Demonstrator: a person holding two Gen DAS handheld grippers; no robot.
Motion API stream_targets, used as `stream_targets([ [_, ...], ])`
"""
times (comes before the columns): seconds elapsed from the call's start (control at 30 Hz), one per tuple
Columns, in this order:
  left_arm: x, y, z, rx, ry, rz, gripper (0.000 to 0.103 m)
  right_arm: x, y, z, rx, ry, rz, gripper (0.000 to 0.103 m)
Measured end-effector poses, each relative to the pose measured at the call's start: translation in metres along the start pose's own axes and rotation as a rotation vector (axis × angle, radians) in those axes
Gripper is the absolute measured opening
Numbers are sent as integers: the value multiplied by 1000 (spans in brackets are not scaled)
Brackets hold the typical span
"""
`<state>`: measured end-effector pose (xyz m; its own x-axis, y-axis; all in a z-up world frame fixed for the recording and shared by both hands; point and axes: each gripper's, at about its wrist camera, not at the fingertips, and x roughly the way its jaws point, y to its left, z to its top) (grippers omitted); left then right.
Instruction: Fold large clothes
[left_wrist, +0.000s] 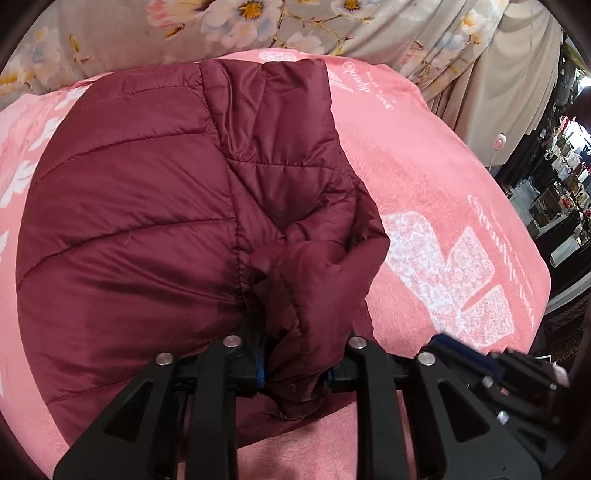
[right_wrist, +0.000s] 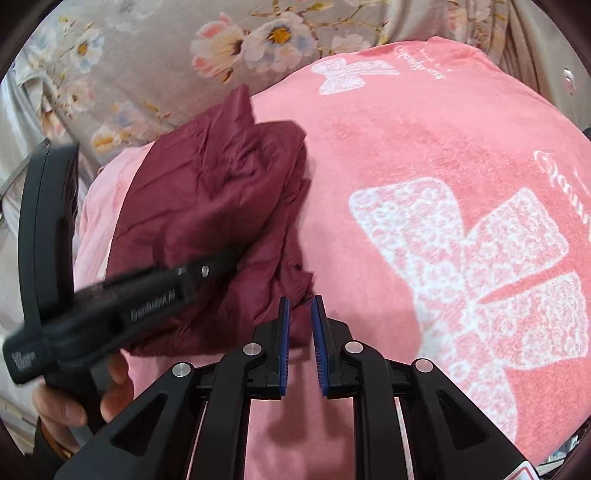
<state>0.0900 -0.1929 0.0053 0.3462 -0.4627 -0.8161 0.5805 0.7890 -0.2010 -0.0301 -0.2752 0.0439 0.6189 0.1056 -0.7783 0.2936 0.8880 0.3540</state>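
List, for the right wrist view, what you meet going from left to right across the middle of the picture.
Left gripper's black handle → maroon quilted jacket → plain pink blanket → white lace bow print on the blanket.

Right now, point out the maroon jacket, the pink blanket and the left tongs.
maroon jacket (left_wrist: 129, 221), left wrist view, quilted back panel.
pink blanket (right_wrist: 388, 147), right wrist view, bare pink area.
left tongs (left_wrist: 295, 373), left wrist view, between fingertips.

Maroon quilted jacket (left_wrist: 147, 229) on pink bow-printed blanket (left_wrist: 424, 177)
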Motion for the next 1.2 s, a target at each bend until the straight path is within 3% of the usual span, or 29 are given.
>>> stream_targets([
  [0.07,-10,3,0,-23,4,-38,37,-5,-5,6,24,-14,8,16],
  [0.13,-33,6,3,-57,-18,-126,82,-7,-13,19,38,-34,20,16],
  [0.2,-62,11,3,-78,-95,-172,93,-13,-13,31,44,-66,34,30],
  [0.23,-85,14,5,-65,-150,-198,93,-16,-12,38,48,-81,44,38],
  [0.3,-113,22,11,-48,-217,-185,93,-24,-6,55,61,-119,82,44],
  [0.43,-147,56,36,-106,-305,-23,94,-28,12,105,130,-155,164,51],
  [0.53,-150,97,62,-207,-314,110,94,-17,24,139,194,-140,212,52],
  [0.6,-148,117,74,-249,-304,172,94,-3,37,162,213,-119,196,52],
  [0.8,-119,163,109,-308,-252,281,94,57,57,198,232,27,119,52],
  [0.9,-96,174,122,-329,-211,290,93,91,51,197,314,128,47,52],
  [0.93,-87,177,127,-339,-192,286,92,96,50,196,322,139,34,50],
  [0.97,-78,179,132,-345,-177,287,92,103,50,193,321,144,14,42],
  [1.0,-69,179,134,-351,-160,286,90,104,50,190,311,131,15,17],
  [1.03,-59,178,136,-353,-143,283,89,103,52,187,276,97,11,6],
  [1.13,-38,173,133,-347,-113,275,89,94,49,175,204,-31,17,4],
  [1.2,-18,167,129,-333,-84,290,88,99,41,161,171,-61,-11,3],
])
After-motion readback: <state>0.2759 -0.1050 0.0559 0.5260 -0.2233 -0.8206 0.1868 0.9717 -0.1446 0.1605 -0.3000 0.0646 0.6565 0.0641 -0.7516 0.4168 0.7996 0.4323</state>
